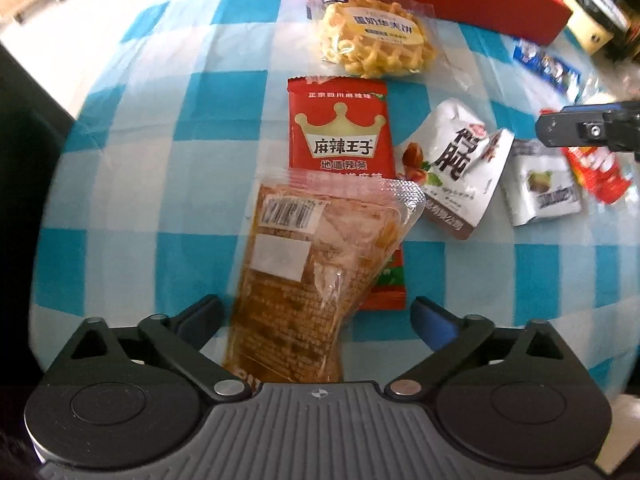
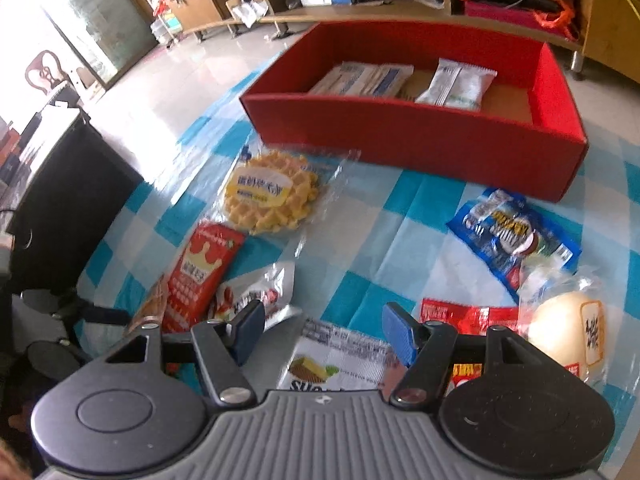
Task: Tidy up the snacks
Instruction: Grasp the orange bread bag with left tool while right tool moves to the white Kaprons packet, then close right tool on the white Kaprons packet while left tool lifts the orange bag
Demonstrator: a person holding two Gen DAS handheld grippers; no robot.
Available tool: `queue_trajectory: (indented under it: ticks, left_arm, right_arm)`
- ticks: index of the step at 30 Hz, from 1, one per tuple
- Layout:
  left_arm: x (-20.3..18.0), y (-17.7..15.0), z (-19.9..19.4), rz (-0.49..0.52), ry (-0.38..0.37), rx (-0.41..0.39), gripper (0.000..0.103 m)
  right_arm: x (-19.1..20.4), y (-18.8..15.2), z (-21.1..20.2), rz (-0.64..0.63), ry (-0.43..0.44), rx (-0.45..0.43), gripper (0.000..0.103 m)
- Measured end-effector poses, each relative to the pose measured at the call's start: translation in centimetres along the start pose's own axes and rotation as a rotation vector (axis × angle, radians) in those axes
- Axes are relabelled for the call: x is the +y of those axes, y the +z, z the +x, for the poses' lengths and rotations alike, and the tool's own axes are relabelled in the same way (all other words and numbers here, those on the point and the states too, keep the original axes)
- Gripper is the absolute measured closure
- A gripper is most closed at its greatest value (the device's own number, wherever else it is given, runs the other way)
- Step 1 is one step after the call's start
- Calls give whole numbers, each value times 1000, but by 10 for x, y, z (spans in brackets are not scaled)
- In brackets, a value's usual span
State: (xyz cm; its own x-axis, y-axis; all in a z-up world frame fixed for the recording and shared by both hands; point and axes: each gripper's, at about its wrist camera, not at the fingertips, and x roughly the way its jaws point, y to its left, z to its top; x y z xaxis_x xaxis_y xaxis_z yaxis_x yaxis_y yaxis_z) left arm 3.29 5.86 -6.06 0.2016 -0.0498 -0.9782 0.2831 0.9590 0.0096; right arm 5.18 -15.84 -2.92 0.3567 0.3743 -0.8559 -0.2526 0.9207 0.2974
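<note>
Nine loose snack packets (image 2: 271,196), one red box (image 2: 412,136)

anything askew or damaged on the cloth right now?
No damage or spill visible. One overlap: the brown clear-wrapped packet lies tilted across the lower part of the red crown packet, between the open left gripper fingers. The white nut packet looks crumpled.

Left tool (image 1: 316,318) jaws wide apart, right tool (image 2: 324,334) part-open, both angled down
</note>
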Motion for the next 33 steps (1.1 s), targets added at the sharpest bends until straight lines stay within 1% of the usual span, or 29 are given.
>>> queue_trajectory:
  ticks: [2,4,7,8,10,13,16,19,20,23,25,26,28,30,32,33]
  left_arm:
    - [-9,-3,-3,46,38,-16,11]
    - [-11,-3,-11,46,8,-39,35]
    - [-8,-3,-19,11,-38,-56,44]
    - [-6,-4,-21,0,-42,-59,45]
    - [1,-2,-26,-33,-54,-77,50]
    - [13,1,-33,-90,-91,-98,52]
    - [18,3,-40,-117,-104,-127,52]
    - [16,7,-45,-128,-124,-141,52]
    - [14,8,-45,-127,-127,-143,52]
    - [12,10,-47,-123,-143,-143,52]
    - [10,13,-47,-119,-159,-140,52]
    - [9,14,-48,-116,-164,-140,52]
    - [6,14,-49,-107,-173,-144,52]
    - [3,14,-49,-97,-171,-148,52]
    - [1,14,-49,-89,-158,-149,52]
    - [1,14,-49,-89,-154,-149,52]
  right_arm:
    - [-1,-3,2,-8,4,19,41]
    - [-3,-7,4,-7,6,36,41]
    - [-6,-11,5,6,19,51,41]
    - [-7,-12,6,15,26,56,41]
    - [-9,-15,7,30,16,64,41]
    - [-11,-17,10,52,10,75,41]
    - [-11,-16,13,75,28,84,40]
    - [-10,-15,20,89,-21,107,40]
    - [-10,-16,22,98,-25,108,39]
    - [-6,-18,22,114,-29,97,31]
    - [2,-21,24,92,-35,92,20]
    - [7,-22,26,70,-44,94,19]
    - [13,-23,29,42,-54,96,11]
    - [18,-25,32,30,-69,84,6]
    - [26,-29,34,-28,-123,63,10]
    - [29,-32,33,-54,-141,59,14]
